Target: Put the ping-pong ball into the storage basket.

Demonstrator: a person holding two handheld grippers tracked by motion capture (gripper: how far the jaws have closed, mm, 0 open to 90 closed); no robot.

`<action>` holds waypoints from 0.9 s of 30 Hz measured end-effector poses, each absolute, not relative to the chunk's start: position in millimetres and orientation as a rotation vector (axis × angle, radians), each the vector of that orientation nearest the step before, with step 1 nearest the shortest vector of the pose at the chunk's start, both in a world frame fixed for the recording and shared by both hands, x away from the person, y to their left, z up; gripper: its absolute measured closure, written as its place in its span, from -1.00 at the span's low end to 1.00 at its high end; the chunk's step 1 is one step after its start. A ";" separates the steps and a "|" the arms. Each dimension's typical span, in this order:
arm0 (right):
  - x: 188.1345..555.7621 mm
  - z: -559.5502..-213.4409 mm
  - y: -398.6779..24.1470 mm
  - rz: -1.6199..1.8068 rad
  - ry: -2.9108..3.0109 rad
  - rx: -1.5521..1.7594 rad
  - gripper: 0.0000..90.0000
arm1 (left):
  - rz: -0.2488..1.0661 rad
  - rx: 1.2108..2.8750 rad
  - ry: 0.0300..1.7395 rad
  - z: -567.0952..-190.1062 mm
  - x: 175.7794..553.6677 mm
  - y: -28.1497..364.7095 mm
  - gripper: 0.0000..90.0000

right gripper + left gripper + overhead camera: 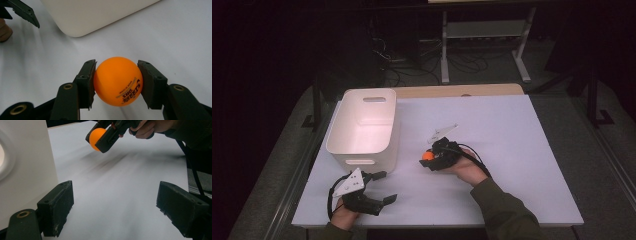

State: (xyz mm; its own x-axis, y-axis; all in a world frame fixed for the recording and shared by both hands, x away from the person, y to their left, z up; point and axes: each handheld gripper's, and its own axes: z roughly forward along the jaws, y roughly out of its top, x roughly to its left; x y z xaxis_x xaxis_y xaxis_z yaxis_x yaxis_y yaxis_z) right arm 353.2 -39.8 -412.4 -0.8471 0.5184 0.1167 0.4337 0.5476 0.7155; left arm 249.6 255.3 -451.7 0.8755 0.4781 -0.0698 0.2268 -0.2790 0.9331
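An orange table-tennis ball point(117, 80) with black print sits pinched between the two pads of my right gripper point(117, 81), which is shut on it just above the white table. From above, the ball point(428, 155) shows at the tip of that gripper point(430, 158), right of the white bin point(364, 125). In the left gripper view the held ball point(96, 137) hangs at the upper middle. My left gripper point(383, 187) rests near the table's front left edge, its jaws wide apart with nothing between them point(115, 207).
The white plastic bin with handle slots stands at the table's left, its side wall point(25, 167) close beside my left gripper. The white table top point(507, 135) stretches to the right. Beyond the far edge are a dark floor, cables and a metal stand point(484, 45).
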 end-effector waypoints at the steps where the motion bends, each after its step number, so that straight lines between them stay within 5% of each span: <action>1: 353.2 -412.0 -39.7 1.188 2.667 0.821 0.10 | 0.266 1.868 0.525 -451.7 249.6 255.4 -0.69; 27: 351.7 -388.7 -35.2 1.216 2.652 0.770 0.10 | 0.266 1.867 0.525 -451.7 249.5 255.2 -0.69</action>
State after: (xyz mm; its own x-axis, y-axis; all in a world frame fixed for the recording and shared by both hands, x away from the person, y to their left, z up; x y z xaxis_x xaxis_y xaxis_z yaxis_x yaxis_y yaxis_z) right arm 351.7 -35.2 -388.7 -0.8624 0.4970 0.0960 0.3971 0.5467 0.7372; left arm 249.5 255.2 -451.7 0.8756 0.4778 -0.0702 0.2265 -0.2779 0.9335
